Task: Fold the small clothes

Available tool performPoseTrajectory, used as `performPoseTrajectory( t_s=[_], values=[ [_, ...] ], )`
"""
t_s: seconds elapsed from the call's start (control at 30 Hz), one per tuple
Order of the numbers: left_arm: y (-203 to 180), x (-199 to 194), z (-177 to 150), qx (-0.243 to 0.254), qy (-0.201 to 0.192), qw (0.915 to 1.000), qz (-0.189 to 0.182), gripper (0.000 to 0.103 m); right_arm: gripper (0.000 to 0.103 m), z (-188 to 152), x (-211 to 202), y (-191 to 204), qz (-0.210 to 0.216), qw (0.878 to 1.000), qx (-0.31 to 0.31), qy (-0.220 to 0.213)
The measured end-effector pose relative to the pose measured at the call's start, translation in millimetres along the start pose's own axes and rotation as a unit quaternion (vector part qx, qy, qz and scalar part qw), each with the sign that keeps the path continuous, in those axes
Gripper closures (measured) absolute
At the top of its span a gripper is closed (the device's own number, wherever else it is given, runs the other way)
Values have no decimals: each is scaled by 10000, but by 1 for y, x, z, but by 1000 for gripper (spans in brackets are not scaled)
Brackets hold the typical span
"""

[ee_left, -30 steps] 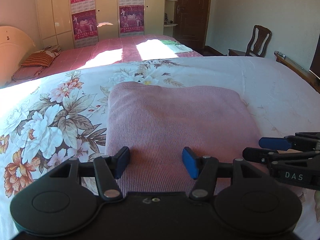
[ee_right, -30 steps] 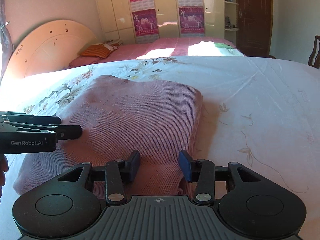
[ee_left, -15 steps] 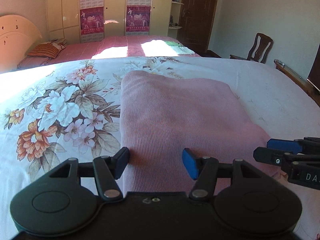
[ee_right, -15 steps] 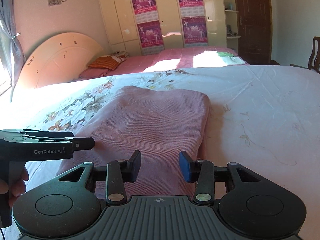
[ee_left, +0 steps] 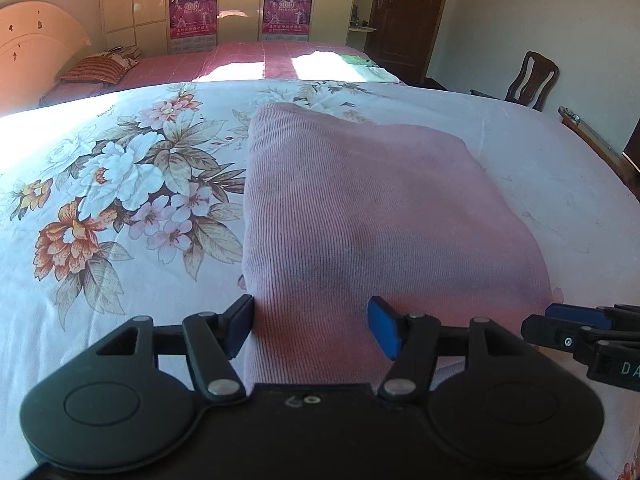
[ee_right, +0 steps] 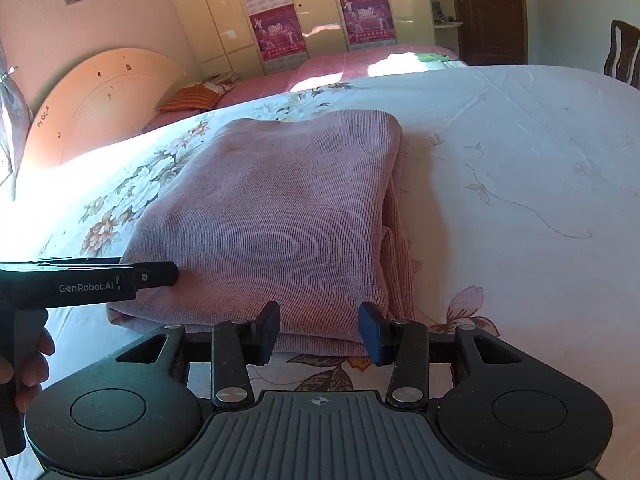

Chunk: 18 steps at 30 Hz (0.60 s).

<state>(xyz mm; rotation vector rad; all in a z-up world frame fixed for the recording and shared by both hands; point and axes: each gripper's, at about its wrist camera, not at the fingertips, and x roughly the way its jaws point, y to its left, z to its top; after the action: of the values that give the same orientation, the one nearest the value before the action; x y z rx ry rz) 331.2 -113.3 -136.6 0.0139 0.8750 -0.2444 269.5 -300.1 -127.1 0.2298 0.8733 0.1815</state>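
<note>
A folded pink ribbed garment (ee_left: 380, 208) lies flat on the floral bedsheet (ee_left: 120, 200). My left gripper (ee_left: 312, 328) hovers over its near left corner. Its jaws are opening, with cloth showing beneath the gap but not pinched by the blue pads. From the right wrist the same garment (ee_right: 288, 208) shows its stacked layers along the right side. My right gripper (ee_right: 318, 334) stands open just above the near edge, with nothing gripped. Each gripper shows in the other's view: the right gripper (ee_left: 560, 324) at the garment's near right corner, the left gripper (ee_right: 160, 274) at its left side.
A hand (ee_right: 28, 364) holds the left gripper's handle. Beyond the sheet are a second bed with a pink cover (ee_left: 260, 60), a striped pillow (ee_left: 100, 70) and a curved headboard (ee_right: 100, 104). Wardrobes (ee_right: 304, 8), a dark door (ee_left: 404, 16) and a wooden chair (ee_left: 532, 76) line the room.
The left gripper slid left, so the garment's left edge now sits by its left finger. The right gripper drew back and rose a little, uncovering the garment's near edge. Nothing was grasped.
</note>
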Motion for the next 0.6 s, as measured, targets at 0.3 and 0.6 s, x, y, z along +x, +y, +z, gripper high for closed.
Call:
performPoseTrajectory(
  t_s=[0.3, 0.6],
  values=[
    [2, 3, 37, -173, -229, 9995, -130, 35, 23, 43, 2, -24, 238, 9984, 477, -204],
    [30, 48, 57, -760, -11, 9968, -234, 34, 23, 76, 56, -53, 663, 9924, 1034, 9]
  ],
)
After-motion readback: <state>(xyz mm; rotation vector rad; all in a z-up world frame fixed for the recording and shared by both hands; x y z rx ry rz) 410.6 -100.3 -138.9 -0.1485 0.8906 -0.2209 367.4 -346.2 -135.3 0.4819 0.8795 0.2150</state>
